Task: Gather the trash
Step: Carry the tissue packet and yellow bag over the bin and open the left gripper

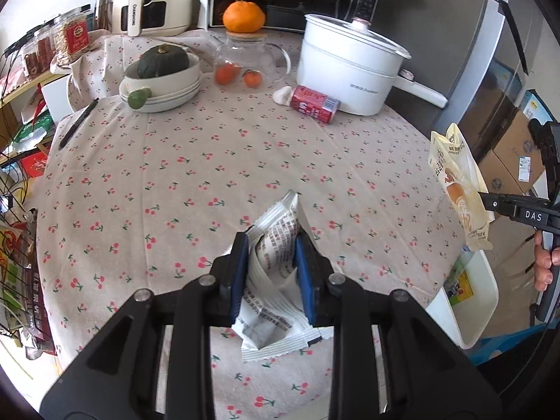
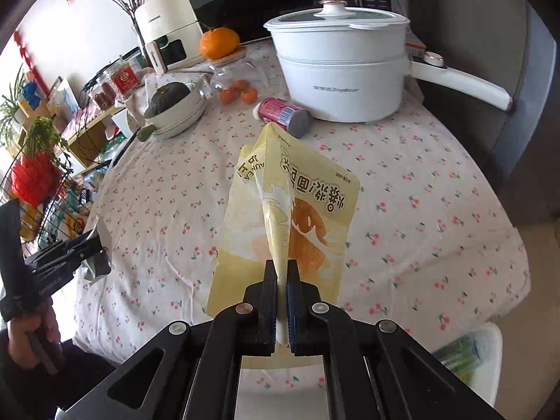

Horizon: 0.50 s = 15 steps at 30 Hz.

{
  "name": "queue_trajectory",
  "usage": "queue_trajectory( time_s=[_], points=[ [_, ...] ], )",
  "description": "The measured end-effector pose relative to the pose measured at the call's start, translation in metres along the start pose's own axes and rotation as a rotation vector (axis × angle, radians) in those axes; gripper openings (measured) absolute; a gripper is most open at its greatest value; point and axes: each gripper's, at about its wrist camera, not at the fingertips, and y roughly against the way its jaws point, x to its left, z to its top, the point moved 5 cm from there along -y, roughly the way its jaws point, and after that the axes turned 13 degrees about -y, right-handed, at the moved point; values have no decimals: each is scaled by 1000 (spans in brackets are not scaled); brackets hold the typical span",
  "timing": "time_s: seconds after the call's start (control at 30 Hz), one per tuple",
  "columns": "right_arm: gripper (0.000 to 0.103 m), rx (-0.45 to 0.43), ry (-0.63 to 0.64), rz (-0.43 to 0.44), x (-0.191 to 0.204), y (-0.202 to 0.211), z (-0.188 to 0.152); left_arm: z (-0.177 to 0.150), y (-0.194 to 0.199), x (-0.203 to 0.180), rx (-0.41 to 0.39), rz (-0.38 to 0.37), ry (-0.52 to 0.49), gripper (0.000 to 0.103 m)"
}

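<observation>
- The left gripper was clamped on a crumpled white wrapper printed with small text, held above the cherry-print tablecloth.
- The right gripper was pinched tight on a folded edge of a yellow bread bag, which hung clear of the table; in the left wrist view the same bag dangled beyond the table's right edge.
- A white bin stood just beside the table under that bag, with green and yellow packaging inside it.
- A white lidded pot sat at the far side of the table, its contents hidden; a red can lay on its side just in front of it.
- A dark green squash sat in a stack of white bowls.
- A glass teapot carried a large orange on its lid, with small oranges at its base.
- A hand gripped the left tool's handle.
</observation>
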Motion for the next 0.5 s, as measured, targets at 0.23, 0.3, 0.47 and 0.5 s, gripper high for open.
queue_trajectory(
  time_s=[0.23, 0.3, 0.47, 0.5],
  points=[
    [5, -22, -140, -79, -89, 65, -45, 2, -1, -103, -5, -125, -134, 29],
    [5, -11, -189, -103, -114, 74, -61, 2, -4, -136, -4, -166, -175, 29],
    [6, 55, -348, -120, -170, 84, -95, -4, -18, -216, 13, -276, -245, 29],
    [6, 56, -354, -129, -178, 87, -101, -6, -21, -231, 18, -296, -257, 29]
  ],
)
